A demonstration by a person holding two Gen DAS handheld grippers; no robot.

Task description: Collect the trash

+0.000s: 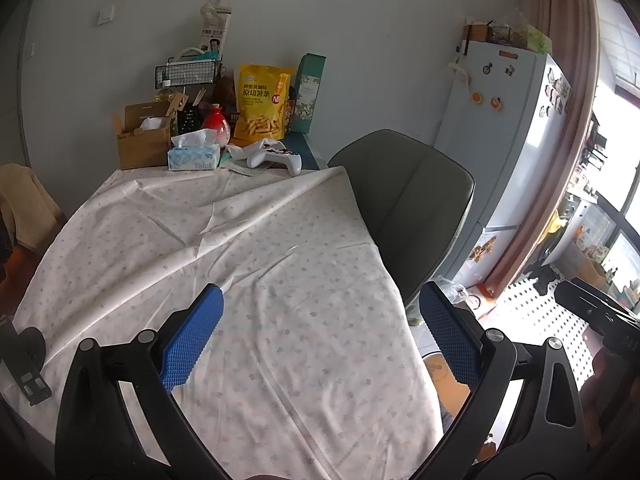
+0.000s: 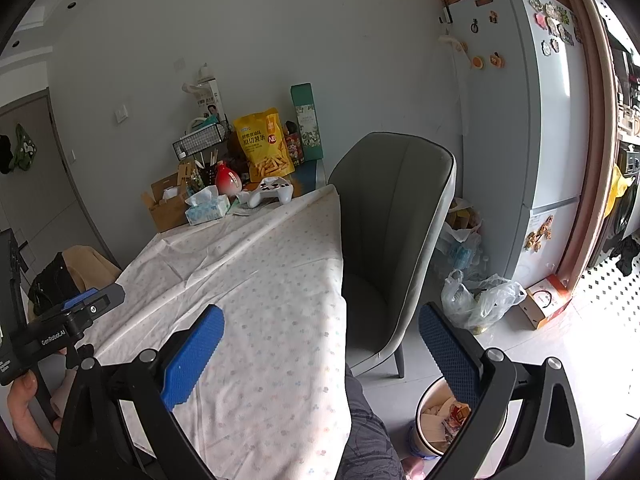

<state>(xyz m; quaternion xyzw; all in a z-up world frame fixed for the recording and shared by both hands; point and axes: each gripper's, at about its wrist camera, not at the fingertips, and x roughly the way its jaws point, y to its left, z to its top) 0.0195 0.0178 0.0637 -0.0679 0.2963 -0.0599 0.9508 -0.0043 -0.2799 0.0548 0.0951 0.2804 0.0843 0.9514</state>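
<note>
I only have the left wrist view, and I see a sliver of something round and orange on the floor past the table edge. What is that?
Observer: A trash bin, already holding paper scraps and wrappers.
Operator: Where does it stand relative to the chair?
Observer: On the floor in front of the grey chair, near its front leg.
Operator: Any other rubbish down there?
Observer: A clear plastic bag lies on the floor between the chair and the fridge.
Operator: Is the right gripper carrying anything?
Observer: No, the right gripper is open and empty.
</note>
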